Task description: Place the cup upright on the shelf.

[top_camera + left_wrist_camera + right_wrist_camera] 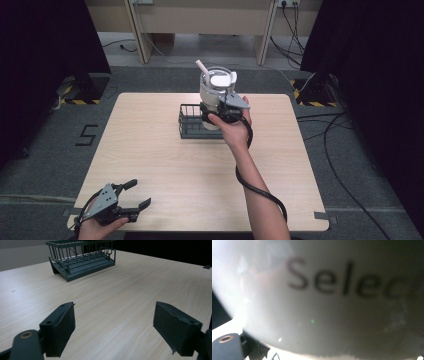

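On table (150, 165), far side: dark wire rack (192, 122), looks empty in left gripper view (82, 260). Big white cup with clear lid and straw (217, 85) up against rack's right end, whether over it, in it or just behind, can't tell. Right gripper (220, 111) at cup's base; jaws hidden, lettered cup wall (324, 302) right up close, so grip unclear, can't call it. Left gripper (132, 197) parked at near left corner, jaws wide apart, holding nothing. My guess: mid-job, cup either going in or coming out.

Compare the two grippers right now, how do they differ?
The left gripper sits low at the table's near edge; the right gripper is up at the cup over the rack. Left jaws are open on nothing; right's jaw state can't be told. Both are hand-held.
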A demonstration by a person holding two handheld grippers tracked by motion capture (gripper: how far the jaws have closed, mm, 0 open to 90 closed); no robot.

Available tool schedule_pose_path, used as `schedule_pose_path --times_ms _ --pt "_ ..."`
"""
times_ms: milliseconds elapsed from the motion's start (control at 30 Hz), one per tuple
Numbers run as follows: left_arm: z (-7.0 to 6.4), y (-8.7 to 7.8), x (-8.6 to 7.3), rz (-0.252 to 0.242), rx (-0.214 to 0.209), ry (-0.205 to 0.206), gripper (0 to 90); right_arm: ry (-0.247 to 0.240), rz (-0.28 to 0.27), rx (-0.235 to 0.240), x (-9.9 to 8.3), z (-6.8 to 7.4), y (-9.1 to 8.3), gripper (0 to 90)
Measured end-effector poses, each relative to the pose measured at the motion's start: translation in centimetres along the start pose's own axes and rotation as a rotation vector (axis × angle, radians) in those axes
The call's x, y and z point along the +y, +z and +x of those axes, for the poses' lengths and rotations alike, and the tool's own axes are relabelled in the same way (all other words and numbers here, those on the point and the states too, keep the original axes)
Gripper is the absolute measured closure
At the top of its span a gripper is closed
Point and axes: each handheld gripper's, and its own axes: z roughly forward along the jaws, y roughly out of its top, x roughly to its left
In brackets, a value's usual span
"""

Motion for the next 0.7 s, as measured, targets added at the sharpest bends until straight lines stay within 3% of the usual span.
schedule_pose_path --times_ms 700 --pt "0.1 0.0 0.0 -0.003 0.002 -0.006 17.1 0.018 0.016 -0.047 0.8 -1.0 3.1 10.6"
